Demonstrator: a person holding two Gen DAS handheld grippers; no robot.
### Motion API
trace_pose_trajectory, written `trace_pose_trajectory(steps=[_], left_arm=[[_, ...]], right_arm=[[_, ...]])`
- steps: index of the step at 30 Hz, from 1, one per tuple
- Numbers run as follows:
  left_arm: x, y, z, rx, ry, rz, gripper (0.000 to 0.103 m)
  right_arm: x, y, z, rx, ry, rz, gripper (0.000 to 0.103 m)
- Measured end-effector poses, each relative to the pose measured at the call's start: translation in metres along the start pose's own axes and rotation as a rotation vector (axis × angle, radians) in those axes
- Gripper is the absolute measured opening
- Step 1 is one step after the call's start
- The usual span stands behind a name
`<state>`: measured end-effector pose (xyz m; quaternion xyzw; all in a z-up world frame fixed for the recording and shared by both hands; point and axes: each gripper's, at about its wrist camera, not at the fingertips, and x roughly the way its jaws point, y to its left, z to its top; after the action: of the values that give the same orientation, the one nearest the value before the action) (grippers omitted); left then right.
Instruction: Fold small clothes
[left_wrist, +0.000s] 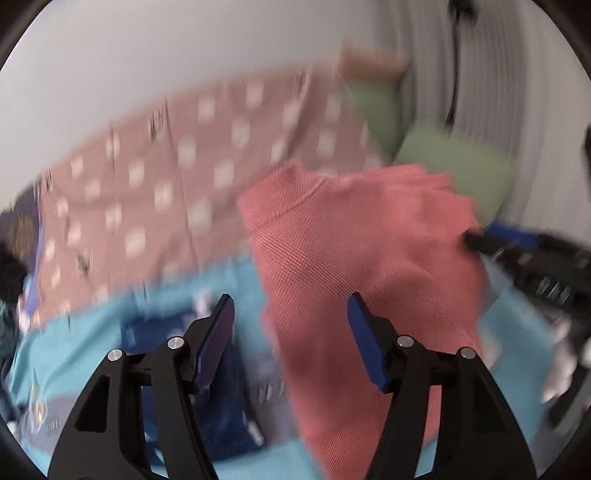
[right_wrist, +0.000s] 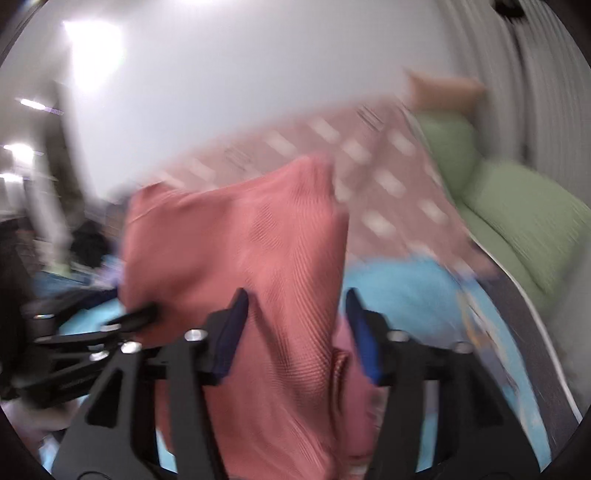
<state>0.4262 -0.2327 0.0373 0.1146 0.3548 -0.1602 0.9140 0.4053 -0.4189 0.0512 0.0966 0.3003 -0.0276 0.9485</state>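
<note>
A coral knit garment (left_wrist: 354, 236) hangs above the light blue bedsheet (left_wrist: 92, 343). The left gripper (left_wrist: 290, 336) has its jaws spread apart, cloth draping between them. The right gripper (right_wrist: 295, 332), jaws likewise parted, shows fabric hanging through. Green pillows (right_wrist: 517, 206) lie at 2 o'clock.

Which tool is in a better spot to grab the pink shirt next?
Probably the right tool: it is open and the pink shirt fills its gap. The open left tool has shirt across only half.
</note>
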Motion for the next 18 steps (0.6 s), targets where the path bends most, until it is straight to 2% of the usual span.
trace_pose_trajectory(steps=[1,2,5,6,9,11,13,16,17,18], left_arm=[[0.018,-0.002,-0.017,0.001,0.051,-0.015,0.063],[0.034,-0.008,-0.040,0.021,0.100,-0.049,0.064],[0.039,-0.020,-0.075,0.068,0.061,-0.058,0.064],[0.032,-0.022,-0.081,0.058,0.024,-0.065,0.064],[0.017,-0.019,-0.083,0.025,0.044,-0.114,0.065],[0.003,-0.019,-0.086,0.030,0.030,-0.133,0.069],[-0.022,-0.022,-0.096,0.041,-0.015,-0.150,0.078],[-0.064,-0.032,-0.112,0.040,-0.085,-0.172,0.090],[-0.083,-0.035,-0.122,0.027,-0.113,-0.168,0.093],[-0.096,-0.035,-0.131,0.010,-0.133,-0.170,0.099]], right_arm=[[0.017,-0.004,-0.015,0.001,0.049,-0.028,0.055],[0.034,-0.008,-0.036,0.002,0.103,-0.016,0.054],[0.052,-0.011,-0.084,-0.043,0.179,-0.024,0.054],[0.049,-0.010,-0.094,-0.057,0.170,-0.033,0.054],[0.023,-0.010,-0.111,-0.051,0.120,-0.037,0.053],[-0.004,-0.010,-0.115,-0.050,0.076,-0.025,0.053],[-0.035,-0.004,-0.121,-0.090,0.021,-0.037,0.054],[-0.087,0.001,-0.131,-0.119,-0.070,-0.083,0.078],[-0.109,0.001,-0.137,-0.102,-0.118,-0.102,0.090],[-0.126,-0.001,-0.142,-0.081,-0.161,-0.114,0.098]])
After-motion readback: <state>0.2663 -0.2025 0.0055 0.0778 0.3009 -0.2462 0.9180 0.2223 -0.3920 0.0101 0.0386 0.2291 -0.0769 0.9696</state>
